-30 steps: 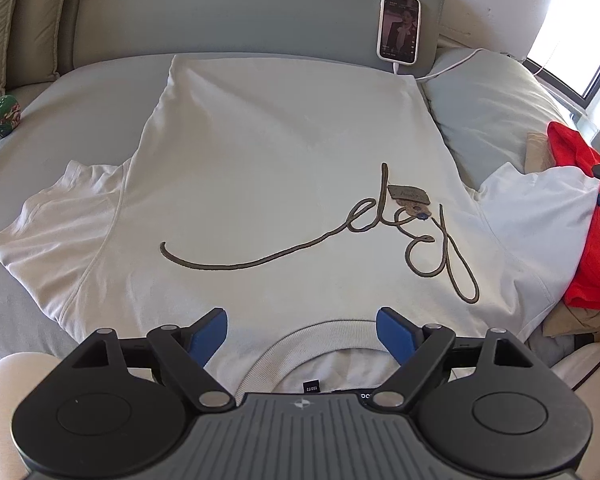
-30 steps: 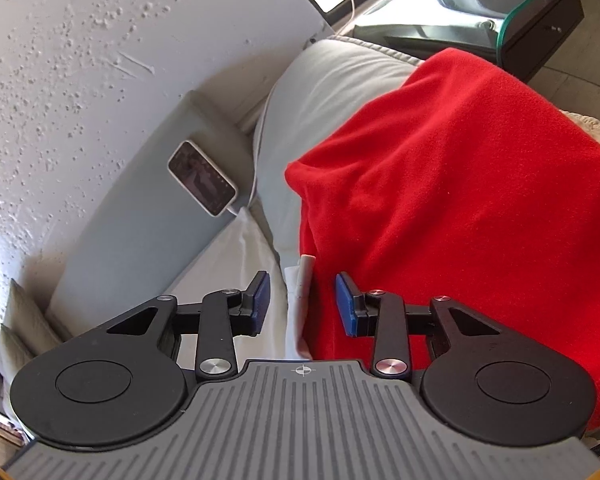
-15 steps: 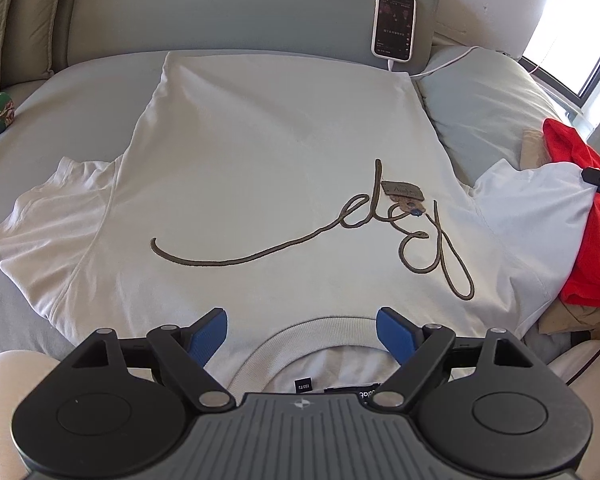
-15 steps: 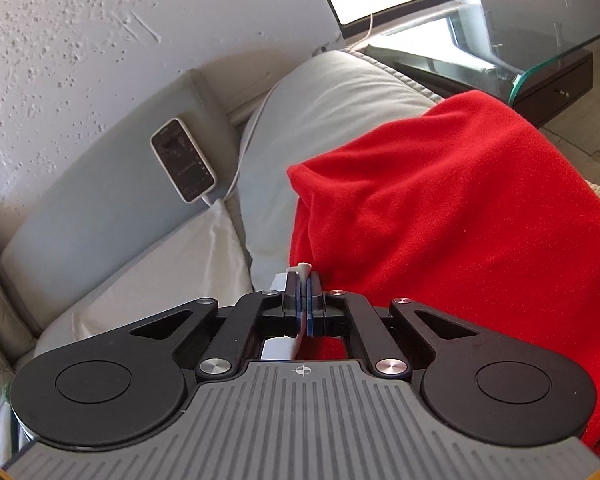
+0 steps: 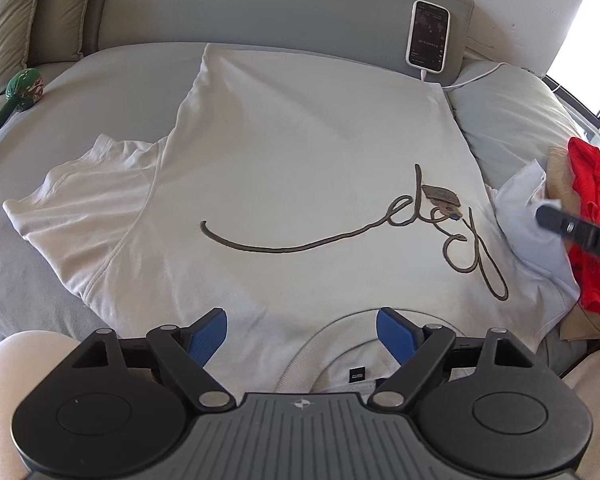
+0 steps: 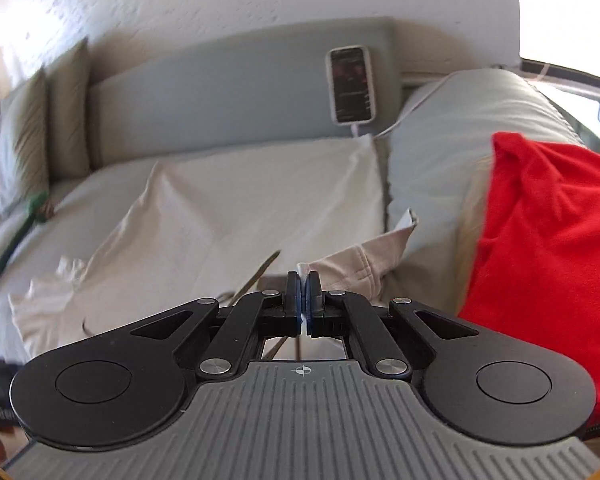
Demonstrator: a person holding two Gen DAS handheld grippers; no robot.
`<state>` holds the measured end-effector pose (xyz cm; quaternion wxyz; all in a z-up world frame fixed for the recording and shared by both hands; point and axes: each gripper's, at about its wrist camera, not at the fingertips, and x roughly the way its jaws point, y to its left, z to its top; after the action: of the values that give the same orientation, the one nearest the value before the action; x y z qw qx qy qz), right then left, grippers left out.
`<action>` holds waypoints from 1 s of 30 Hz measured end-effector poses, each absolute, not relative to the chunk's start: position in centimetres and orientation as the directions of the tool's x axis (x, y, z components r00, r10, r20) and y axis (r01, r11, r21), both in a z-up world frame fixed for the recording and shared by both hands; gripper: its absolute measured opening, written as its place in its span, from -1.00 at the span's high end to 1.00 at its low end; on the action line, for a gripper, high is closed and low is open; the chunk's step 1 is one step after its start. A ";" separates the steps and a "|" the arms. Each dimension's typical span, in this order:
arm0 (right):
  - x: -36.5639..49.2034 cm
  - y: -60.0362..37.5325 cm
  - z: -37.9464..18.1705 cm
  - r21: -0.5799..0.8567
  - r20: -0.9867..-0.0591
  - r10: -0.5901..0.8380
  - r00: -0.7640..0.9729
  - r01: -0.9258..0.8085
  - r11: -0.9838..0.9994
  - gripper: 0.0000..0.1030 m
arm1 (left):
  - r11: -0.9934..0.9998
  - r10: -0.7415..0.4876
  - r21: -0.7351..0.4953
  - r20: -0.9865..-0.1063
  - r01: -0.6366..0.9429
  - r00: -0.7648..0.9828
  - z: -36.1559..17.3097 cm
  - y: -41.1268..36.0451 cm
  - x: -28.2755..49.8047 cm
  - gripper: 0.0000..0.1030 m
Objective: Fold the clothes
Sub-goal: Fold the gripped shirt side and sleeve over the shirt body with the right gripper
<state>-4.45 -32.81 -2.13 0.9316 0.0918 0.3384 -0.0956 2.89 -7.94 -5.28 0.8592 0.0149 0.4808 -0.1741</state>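
A white T-shirt (image 5: pixel 300 152) with a brown script design lies flat on the grey sofa seat, collar toward me. My left gripper (image 5: pixel 302 330) is open and empty, just above the collar. My right gripper (image 6: pixel 303 280) is shut on the shirt's right sleeve (image 6: pixel 364 260) and holds it lifted off the seat. In the left wrist view the right gripper (image 5: pixel 556 220) shows at the right edge, pinching the raised sleeve (image 5: pixel 520 200). The shirt's body (image 6: pixel 240 208) spreads out beyond it.
A red garment (image 6: pixel 540 260) lies on a beige one over the sofa's right side (image 5: pixel 596 208). A phone (image 5: pixel 428 36) on a cable leans on the grey backrest. A green object (image 5: pixel 20 92) lies at the far left. Cushions stand at the back left.
My right gripper closed on the right sleeve, lifted it and swung left to face over the shirt. The left gripper stayed open over the collar and shifted slightly.
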 end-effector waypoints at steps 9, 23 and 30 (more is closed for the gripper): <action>-5.1 -27.8 -4.8 0.018 -0.756 -0.047 0.653 0.092 0.996 0.47 | 0.947 -0.268 -0.138 -0.836 0.289 0.479 -5.5 -7.0 3.0 -0.61; -3.8 -37.1 -8.1 0.068 -0.843 -0.256 0.473 0.566 0.821 0.79 | 0.936 -0.279 -0.127 -0.836 0.329 0.472 -5.4 -8.7 2.0 -0.61; -5.1 -36.0 -8.3 -0.084 -0.839 -0.381 0.388 0.599 0.796 0.92 | 0.950 -0.253 -0.124 -0.842 0.285 0.477 -5.5 -7.3 2.5 -0.61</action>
<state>-5.08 -35.97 -8.27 0.8247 0.1171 0.4668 -0.2971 2.55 -7.29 -5.49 0.8591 0.0163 0.4869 -0.1566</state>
